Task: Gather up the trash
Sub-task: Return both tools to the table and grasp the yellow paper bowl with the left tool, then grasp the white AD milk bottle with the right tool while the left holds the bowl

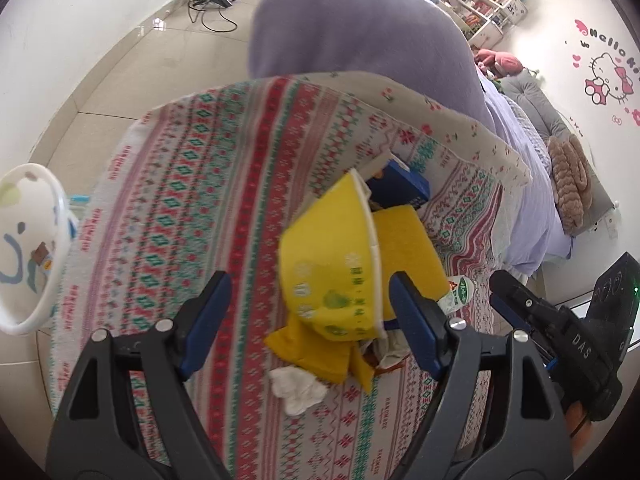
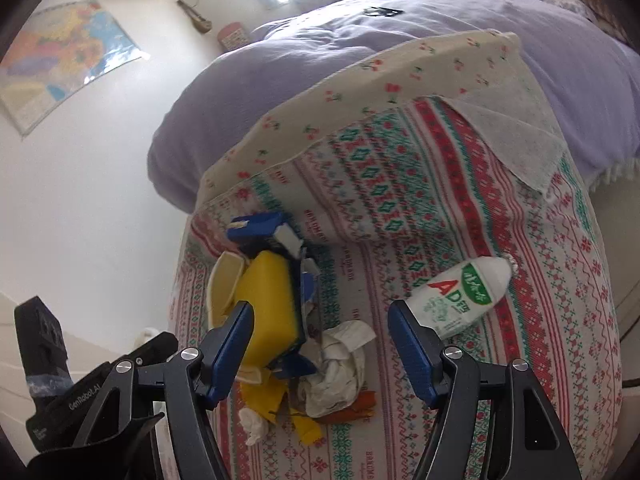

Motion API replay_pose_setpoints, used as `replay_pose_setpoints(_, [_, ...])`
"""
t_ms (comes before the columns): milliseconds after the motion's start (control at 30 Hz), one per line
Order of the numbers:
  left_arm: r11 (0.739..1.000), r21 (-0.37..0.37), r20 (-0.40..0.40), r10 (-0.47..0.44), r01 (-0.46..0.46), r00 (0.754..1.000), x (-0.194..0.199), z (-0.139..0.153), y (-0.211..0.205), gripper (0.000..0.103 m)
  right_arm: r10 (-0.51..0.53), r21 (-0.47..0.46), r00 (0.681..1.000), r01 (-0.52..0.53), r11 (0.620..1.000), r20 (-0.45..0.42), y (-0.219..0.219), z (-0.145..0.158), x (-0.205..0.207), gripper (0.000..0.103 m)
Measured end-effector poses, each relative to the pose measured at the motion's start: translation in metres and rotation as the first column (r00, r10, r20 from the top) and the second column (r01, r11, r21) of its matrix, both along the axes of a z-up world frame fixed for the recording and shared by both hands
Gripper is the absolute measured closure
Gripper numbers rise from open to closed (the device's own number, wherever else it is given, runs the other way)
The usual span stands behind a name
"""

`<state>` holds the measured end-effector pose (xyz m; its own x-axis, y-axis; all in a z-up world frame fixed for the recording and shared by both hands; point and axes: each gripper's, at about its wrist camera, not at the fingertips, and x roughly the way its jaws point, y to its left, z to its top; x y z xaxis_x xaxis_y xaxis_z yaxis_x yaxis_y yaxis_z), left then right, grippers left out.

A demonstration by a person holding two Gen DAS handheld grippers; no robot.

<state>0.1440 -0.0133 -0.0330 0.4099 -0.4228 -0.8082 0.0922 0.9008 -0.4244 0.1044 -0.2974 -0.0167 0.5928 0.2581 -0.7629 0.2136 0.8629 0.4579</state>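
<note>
A pile of trash lies on the patterned blanket (image 1: 192,184): a yellow paper bowl (image 1: 328,272) on its side, a yellow sponge-like pad (image 1: 408,240), a blue box (image 1: 400,184), a crumpled white tissue (image 1: 296,388) and a small white AD bottle (image 1: 460,292). My left gripper (image 1: 308,320) is open, its fingers either side of the bowl. In the right wrist view my right gripper (image 2: 320,340) is open above crumpled white paper (image 2: 340,368), with the yellow pad (image 2: 272,304) on its left, the blue box (image 2: 260,228) beyond and the AD bottle (image 2: 460,296) on its right.
A white patterned bin (image 1: 28,248) stands on the floor at the left. A purple duvet (image 2: 320,64) covers the bed behind the blanket. The right gripper's body (image 1: 560,320) shows at the right of the left wrist view. Cables (image 1: 212,4) lie on the tiled floor.
</note>
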Motion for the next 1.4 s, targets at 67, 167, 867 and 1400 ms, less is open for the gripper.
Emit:
replay_pose_setpoints(67, [1.000,0.016,-0.008,-0.007,0.007,1.000,0.003,-0.004,-0.011,0.022,-0.034,0.025,0.999,0.035,0.999,-0.015,-0.016,-0.003,0.000,0.032])
replay_pose_setpoints(167, [0.998,0.054,-0.023,-0.011,0.012,1.000,0.007,-0.012,-0.022,0.022,-0.087,0.047,0.996,0.089,0.995,-0.036,-0.039,-0.007,-0.003,0.032])
replay_pose_setpoints(867, [0.994,0.107,-0.018,0.008,-0.006,1.000,0.017,-0.025,-0.021,0.088,-0.182,0.206,0.962,0.224,0.953,-0.205,-0.105,-0.056,-0.007,0.032])
replay_pose_setpoints(1400, [0.997,0.011,-0.054,0.076,-0.075,0.996,0.013,-0.021,0.025,0.091,-0.128,0.299,0.938,0.229,0.926,-0.323,-0.095,-0.096,0.011,0.032])
